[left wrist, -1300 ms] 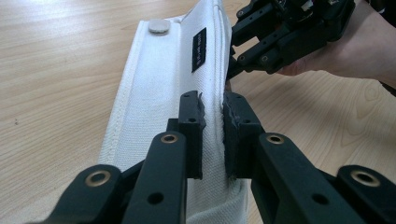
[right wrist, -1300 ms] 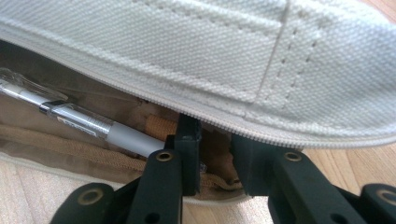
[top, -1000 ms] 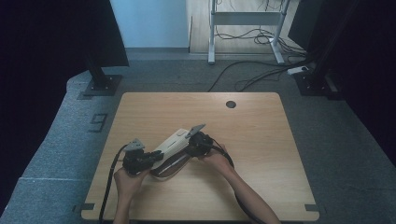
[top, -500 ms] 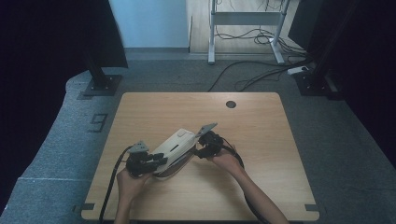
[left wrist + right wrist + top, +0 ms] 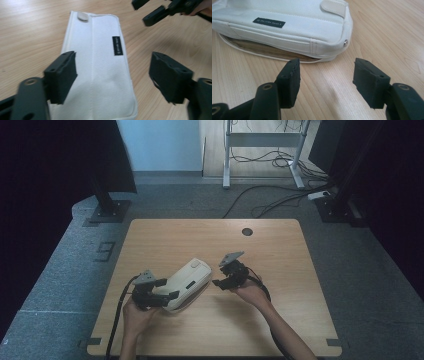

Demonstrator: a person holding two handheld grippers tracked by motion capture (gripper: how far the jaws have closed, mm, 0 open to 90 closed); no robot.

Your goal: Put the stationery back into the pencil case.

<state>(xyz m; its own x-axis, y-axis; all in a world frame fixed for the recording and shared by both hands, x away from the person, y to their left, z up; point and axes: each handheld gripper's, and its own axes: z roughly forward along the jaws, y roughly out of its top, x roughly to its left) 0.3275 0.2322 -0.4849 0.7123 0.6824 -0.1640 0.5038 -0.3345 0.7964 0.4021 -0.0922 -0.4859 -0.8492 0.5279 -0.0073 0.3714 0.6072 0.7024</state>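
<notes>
Left gripper [image 5: 161,288] over pouch [image 5: 188,277] (jaws apart)

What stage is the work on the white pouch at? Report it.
Done, it seems: the white pouch lies flat on the table, and the right gripper stands apart from it, jaws open. In hand: the left gripper has just been opening its jaws, which straddle the pouch without pressing. Left: the side gap showing tan lining looks unclosed.

Pouch [image 5: 100,75] label text unreadable, near end cropped
</notes>
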